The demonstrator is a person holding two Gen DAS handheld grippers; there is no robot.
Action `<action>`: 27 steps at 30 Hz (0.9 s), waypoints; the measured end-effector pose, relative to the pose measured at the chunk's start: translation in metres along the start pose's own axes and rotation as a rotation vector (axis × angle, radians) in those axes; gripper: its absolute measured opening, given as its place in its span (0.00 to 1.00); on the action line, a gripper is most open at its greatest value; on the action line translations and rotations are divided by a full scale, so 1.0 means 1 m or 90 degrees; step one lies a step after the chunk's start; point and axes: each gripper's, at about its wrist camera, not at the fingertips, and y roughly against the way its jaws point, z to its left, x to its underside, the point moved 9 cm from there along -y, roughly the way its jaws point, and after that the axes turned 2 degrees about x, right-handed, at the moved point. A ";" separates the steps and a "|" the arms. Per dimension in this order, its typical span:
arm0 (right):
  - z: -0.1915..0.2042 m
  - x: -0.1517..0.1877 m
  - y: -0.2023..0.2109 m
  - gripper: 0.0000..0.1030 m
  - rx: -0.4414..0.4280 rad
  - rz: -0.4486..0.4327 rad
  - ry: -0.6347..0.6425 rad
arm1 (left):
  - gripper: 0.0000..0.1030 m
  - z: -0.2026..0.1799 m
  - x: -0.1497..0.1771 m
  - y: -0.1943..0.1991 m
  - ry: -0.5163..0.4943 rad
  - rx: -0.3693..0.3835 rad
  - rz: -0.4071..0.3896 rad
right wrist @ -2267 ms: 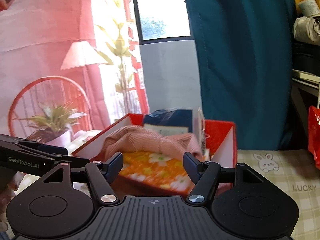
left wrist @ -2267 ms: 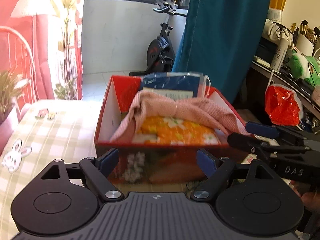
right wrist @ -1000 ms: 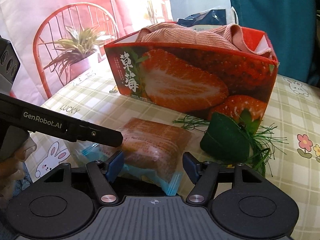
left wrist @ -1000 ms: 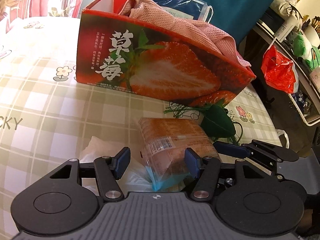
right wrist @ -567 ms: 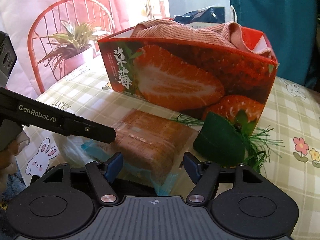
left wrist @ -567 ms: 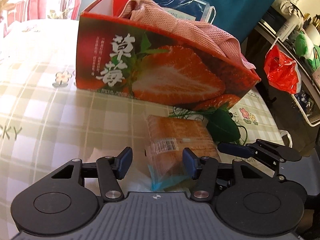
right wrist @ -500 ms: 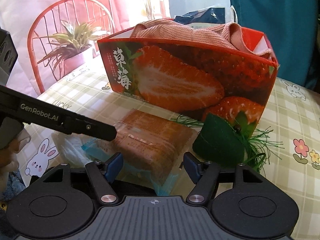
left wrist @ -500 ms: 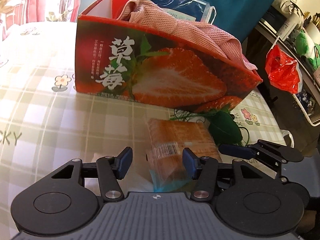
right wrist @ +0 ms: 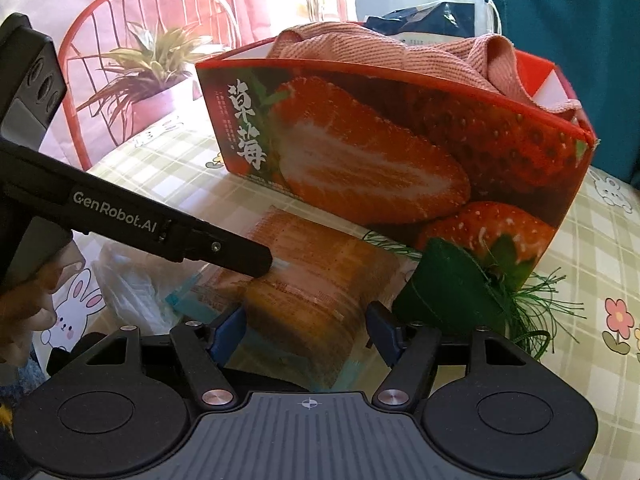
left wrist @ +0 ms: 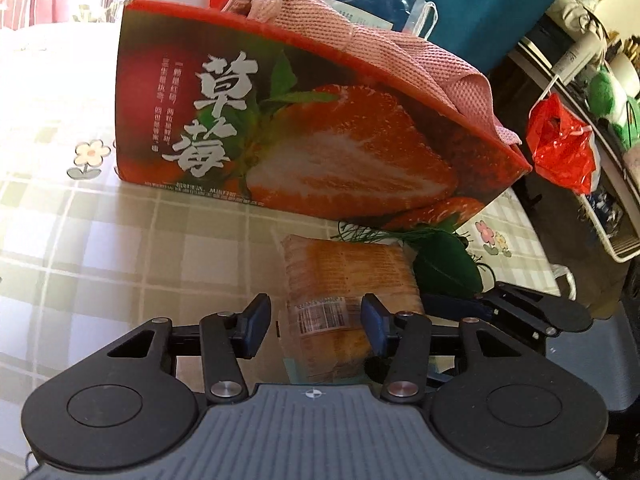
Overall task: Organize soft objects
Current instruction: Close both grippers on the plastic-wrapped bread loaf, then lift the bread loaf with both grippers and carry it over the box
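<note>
The left gripper (left wrist: pixel 316 322) straddles the bread pack (left wrist: pixel 344 280); its jaws have just been closing, not yet pressing. The right gripper (right wrist: pixel 306 330), half open, brackets the pack's other end. Beyond both stands the box (left wrist: pixel 320 140), cloth (left wrist: pixel 360 40) overhanging; a green leaf (right wrist: pixel 448 284) lies right.

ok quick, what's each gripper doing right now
left gripper: open, just been closing, bread pack between its jaws
right gripper: around the bread pack, grip cannot be told
</note>
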 end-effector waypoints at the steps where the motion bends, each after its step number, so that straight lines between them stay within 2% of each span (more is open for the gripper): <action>1: 0.000 0.000 -0.001 0.62 -0.001 0.000 0.000 | 0.51 0.001 0.001 0.000 0.004 0.003 -0.001; 9: -0.003 -0.002 -0.005 0.66 0.001 0.003 -0.011 | 0.48 -0.002 -0.001 -0.003 0.000 0.007 0.002; 13: -0.002 -0.003 -0.007 0.57 -0.013 -0.002 -0.023 | 0.47 -0.010 -0.005 -0.003 -0.015 0.010 0.008; 19: 0.004 -0.008 -0.001 0.51 -0.025 -0.008 -0.016 | 0.47 -0.022 -0.006 0.004 -0.040 0.019 -0.001; 27: 0.015 -0.037 0.032 0.50 -0.022 -0.078 0.025 | 0.47 -0.043 -0.030 0.049 -0.069 0.038 -0.071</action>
